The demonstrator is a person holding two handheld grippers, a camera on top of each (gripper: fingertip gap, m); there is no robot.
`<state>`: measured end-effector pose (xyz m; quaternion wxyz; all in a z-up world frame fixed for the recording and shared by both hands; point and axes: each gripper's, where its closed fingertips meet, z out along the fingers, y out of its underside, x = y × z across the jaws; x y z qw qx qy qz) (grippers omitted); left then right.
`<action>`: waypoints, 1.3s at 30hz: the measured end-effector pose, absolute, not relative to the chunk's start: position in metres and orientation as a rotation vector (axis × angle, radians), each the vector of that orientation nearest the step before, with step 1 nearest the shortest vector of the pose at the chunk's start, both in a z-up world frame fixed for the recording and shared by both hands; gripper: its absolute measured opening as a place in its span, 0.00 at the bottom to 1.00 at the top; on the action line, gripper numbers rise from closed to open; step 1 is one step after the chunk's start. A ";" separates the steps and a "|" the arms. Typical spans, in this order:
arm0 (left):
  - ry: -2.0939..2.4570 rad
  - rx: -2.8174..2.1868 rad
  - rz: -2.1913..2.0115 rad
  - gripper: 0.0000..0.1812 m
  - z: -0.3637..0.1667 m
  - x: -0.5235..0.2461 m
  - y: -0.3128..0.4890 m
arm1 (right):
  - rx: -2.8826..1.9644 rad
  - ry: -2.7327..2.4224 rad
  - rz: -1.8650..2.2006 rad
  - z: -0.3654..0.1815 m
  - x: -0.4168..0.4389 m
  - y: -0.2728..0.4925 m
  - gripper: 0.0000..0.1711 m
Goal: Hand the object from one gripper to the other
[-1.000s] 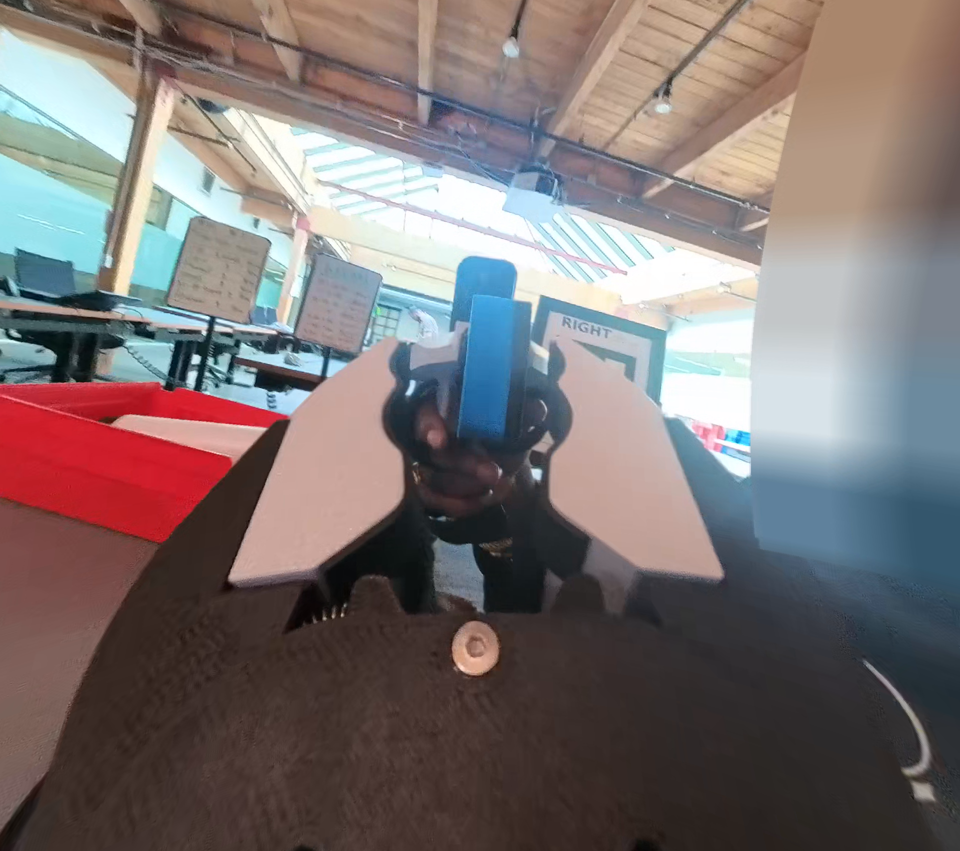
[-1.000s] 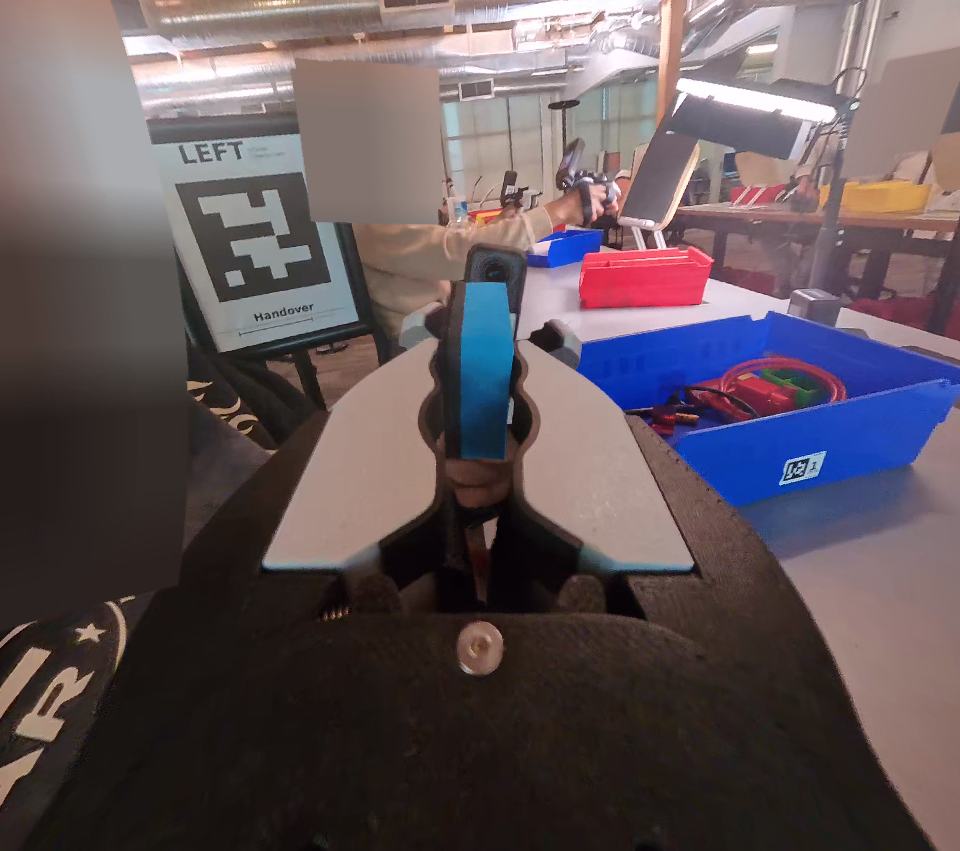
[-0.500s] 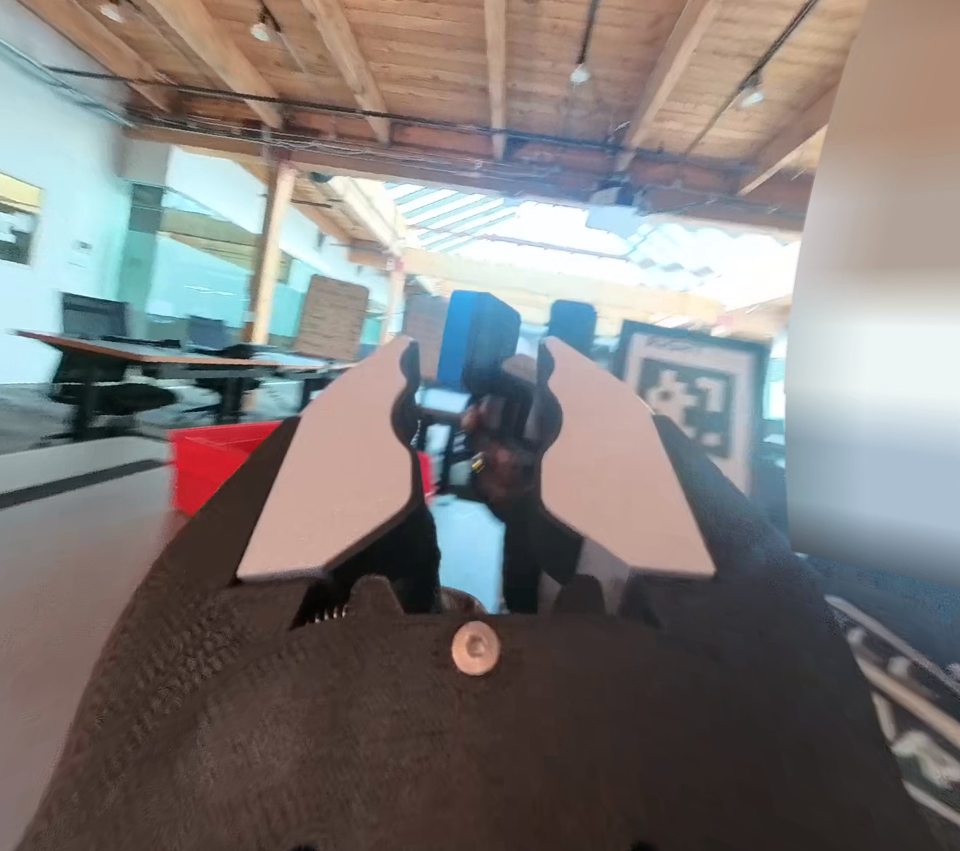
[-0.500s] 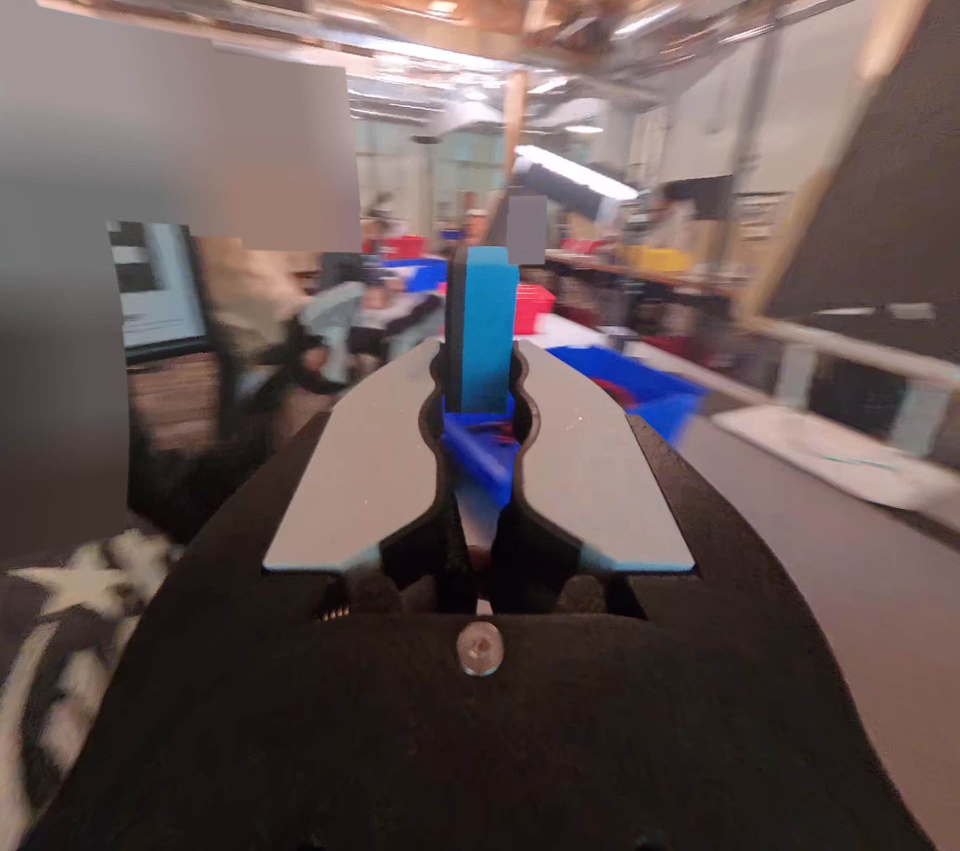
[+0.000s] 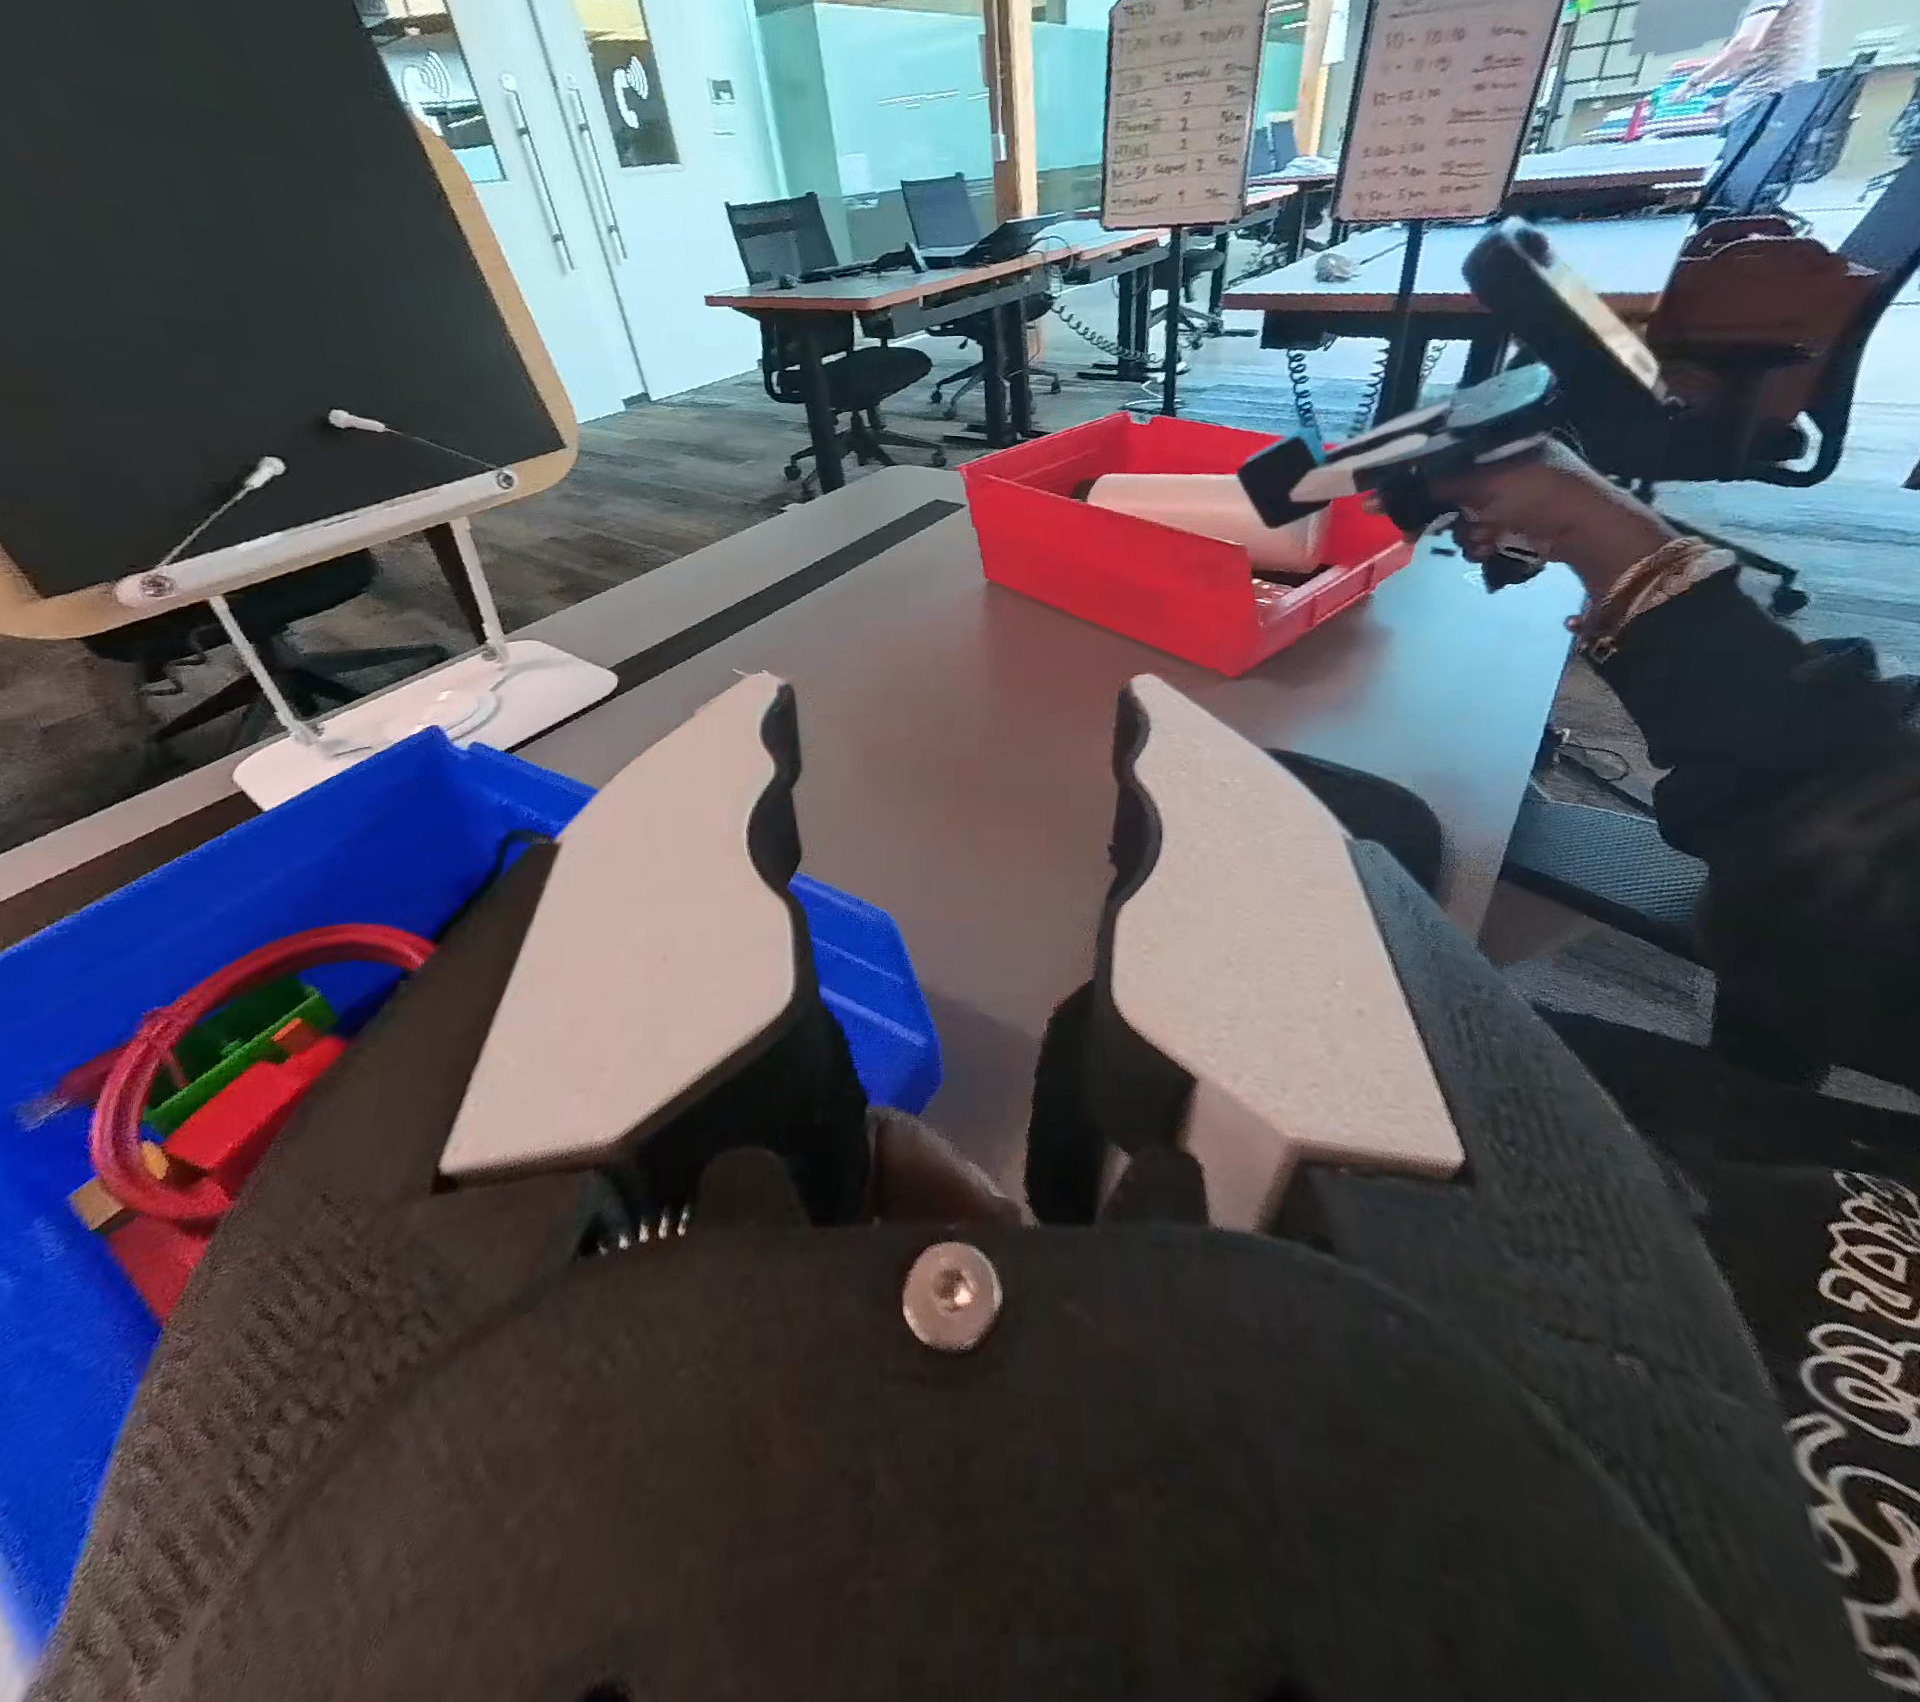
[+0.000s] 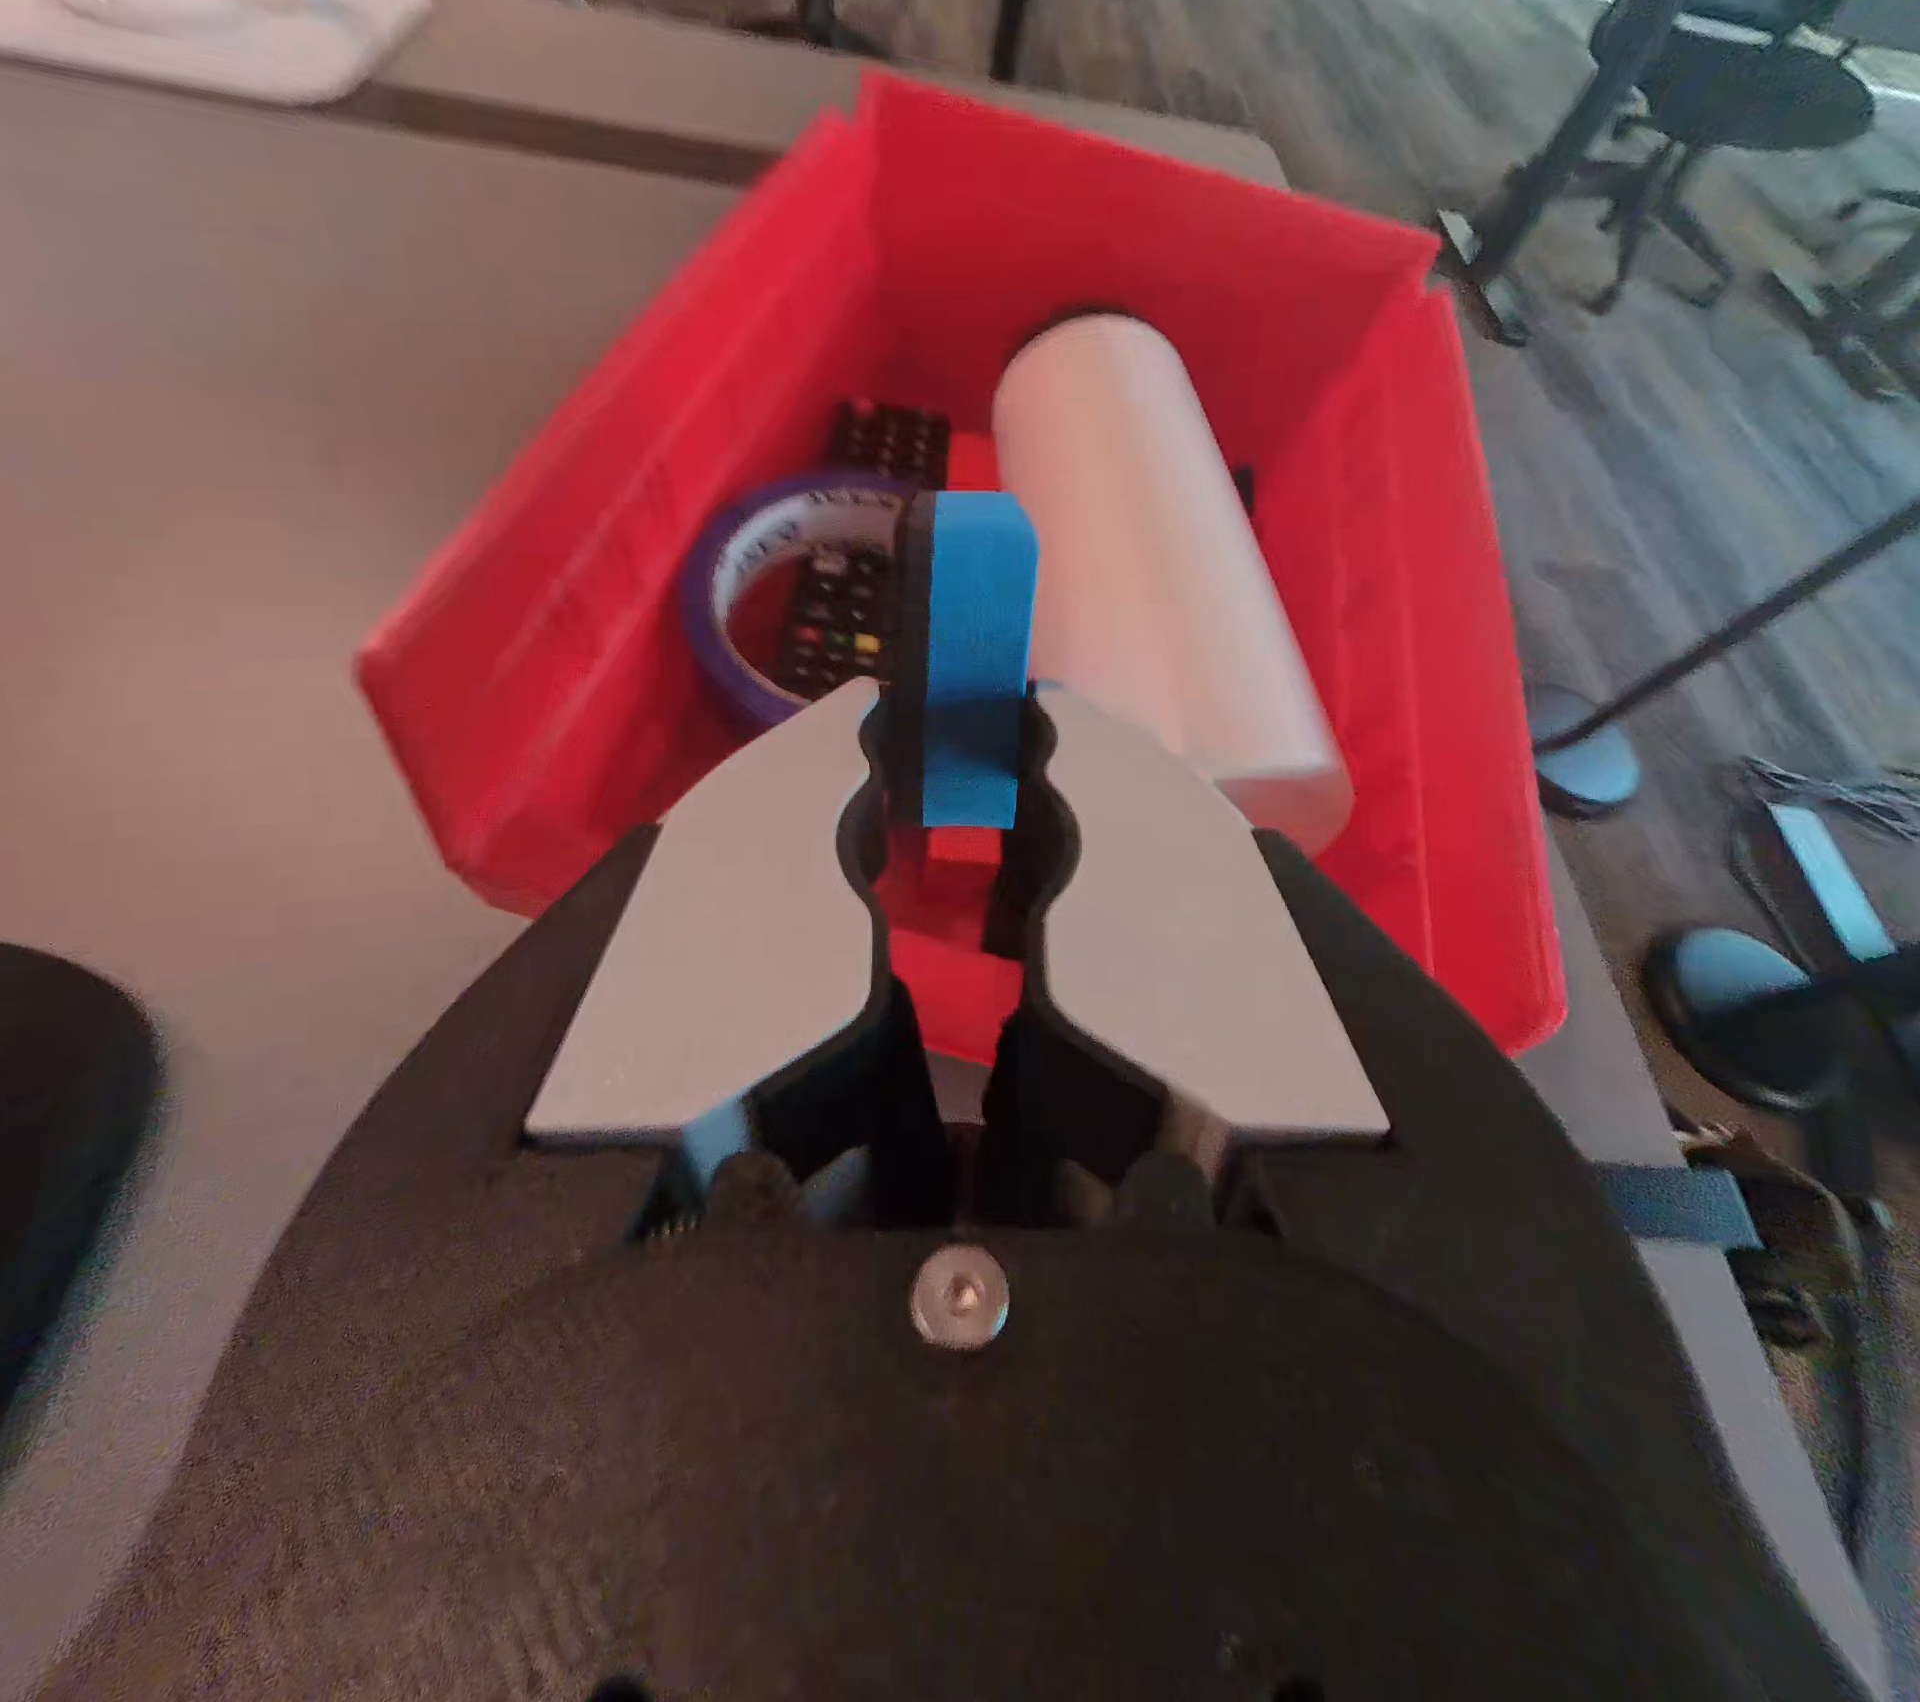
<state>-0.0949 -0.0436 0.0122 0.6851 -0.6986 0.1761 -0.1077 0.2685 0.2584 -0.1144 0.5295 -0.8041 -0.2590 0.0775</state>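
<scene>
My right gripper (image 6: 951, 702) is shut on a flat blue block with a black face (image 6: 971, 644) and holds it upright over the red bin (image 6: 644, 530). In the left wrist view the same right gripper (image 5: 1309, 476) holds the blue block (image 5: 1276, 480) above the red bin (image 5: 1122, 572) at the far right of the table. My left gripper (image 5: 956, 717) is open and empty, low over the grey table (image 5: 966, 779), beside the blue bin (image 5: 343, 852).
The red bin holds a white roll (image 6: 1143, 540), a purple tape ring (image 6: 748, 572) and a black remote (image 6: 842, 613). The blue bin holds a red cable (image 5: 208, 1029) and green and red parts. A black board on a white stand (image 5: 260, 198) stands left. My right fingertips sit around 50 centimeters from my left ones.
The grippers have drawn apart. My left gripper let go of the blue block, opened wide and dropped by the blue bin. My right gripper kept the block and swung over the red bin.
</scene>
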 end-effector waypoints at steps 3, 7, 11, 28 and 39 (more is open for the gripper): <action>0.405 -1.597 -0.206 0.32 0.008 -0.098 -0.044 | -1.991 -0.629 0.093 -0.132 0.274 0.264 0.13; 0.408 -1.683 -0.128 0.36 -0.005 -0.107 -0.041 | -2.078 -0.641 0.030 -0.151 0.280 0.266 0.13; 0.358 -1.800 -0.014 0.44 -0.022 -0.129 -0.036 | -2.097 -0.652 0.034 -0.155 0.278 0.267 0.22; 0.187 -2.221 0.382 0.37 -0.098 -0.226 -0.029 | -1.257 -0.542 0.480 0.021 0.243 0.193 0.49; 0.450 -2.602 0.905 0.29 -0.151 -0.289 0.041 | -1.145 -0.570 0.580 0.055 0.240 0.149 0.39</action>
